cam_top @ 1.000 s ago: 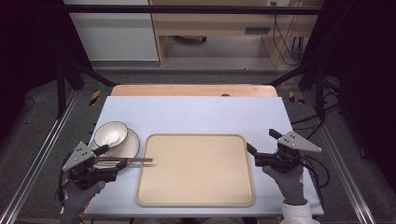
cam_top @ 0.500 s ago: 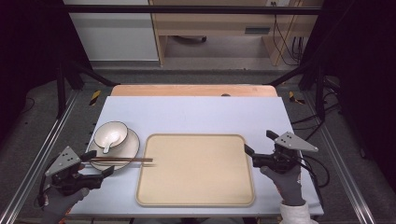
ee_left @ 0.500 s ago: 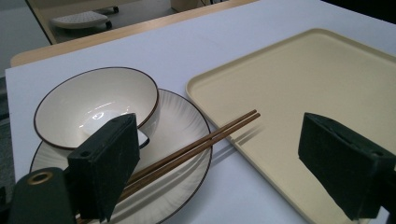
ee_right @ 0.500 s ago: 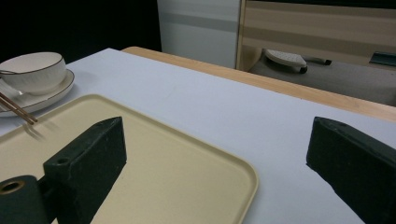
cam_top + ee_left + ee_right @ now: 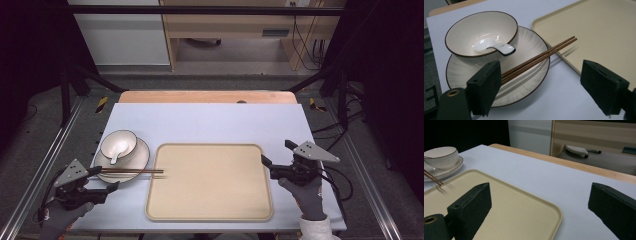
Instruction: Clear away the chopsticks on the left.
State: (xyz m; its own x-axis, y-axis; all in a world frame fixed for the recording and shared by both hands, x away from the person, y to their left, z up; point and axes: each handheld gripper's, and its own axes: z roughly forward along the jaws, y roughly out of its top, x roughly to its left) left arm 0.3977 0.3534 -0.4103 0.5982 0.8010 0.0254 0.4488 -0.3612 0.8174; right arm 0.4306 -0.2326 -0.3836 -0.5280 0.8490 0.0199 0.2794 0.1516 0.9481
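A beige tray (image 5: 210, 182) lies in the middle of the white table. To its left a white bowl (image 5: 118, 144) with a white spoon (image 5: 116, 151) in it sits on a ribbed plate (image 5: 137, 159). Brown chopsticks (image 5: 132, 171) rest across the plate's near rim, tips over the tray's left edge. My left gripper (image 5: 104, 179) stands open at their handle ends. In the left gripper view the chopsticks (image 5: 541, 58) run behind the left jaw, with the bowl (image 5: 481, 32) beyond. My right gripper (image 5: 277, 153) is open at the tray's right rim, over the tray (image 5: 506, 202), nothing between its jaws.
The tabletop (image 5: 210, 122) has a wooden strip (image 5: 205, 97) along its far edge. Metal frame rails (image 5: 45, 165) run down both sides. Cabinets and cables stand on the floor beyond the table.
My left gripper pulled back to the left, away from the plate, then edged slightly forward again. The chopsticks, bowl and tray stayed put. The right gripper barely moved.
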